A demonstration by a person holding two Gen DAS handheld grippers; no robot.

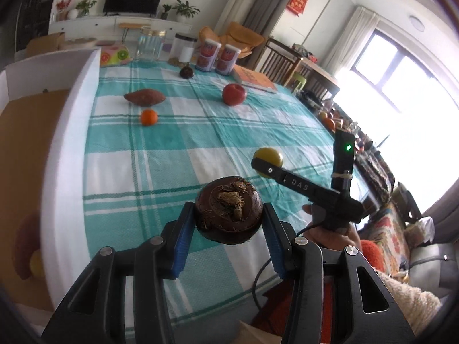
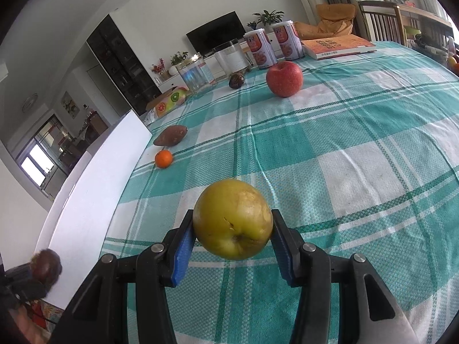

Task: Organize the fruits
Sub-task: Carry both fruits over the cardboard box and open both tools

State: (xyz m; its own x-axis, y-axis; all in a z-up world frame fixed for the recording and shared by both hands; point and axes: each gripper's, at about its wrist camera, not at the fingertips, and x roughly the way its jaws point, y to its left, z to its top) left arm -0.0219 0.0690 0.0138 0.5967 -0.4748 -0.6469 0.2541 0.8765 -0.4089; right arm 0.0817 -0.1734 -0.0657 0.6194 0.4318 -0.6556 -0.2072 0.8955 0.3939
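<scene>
My left gripper is shut on a dark brown round fruit and holds it above the teal checked tablecloth. The same fruit shows at the lower left of the right wrist view. My right gripper is shut on a yellow-green round fruit, just over the cloth; the left wrist view has it to the right. Lying on the cloth are a red apple, a tangerine, a sweet potato and a second dark fruit.
A tall white-walled box borders the table's left side, with blurred red and yellow shapes low inside. At the far edge stand a glass jar, two printed cans, an orange book and a fruit-print box.
</scene>
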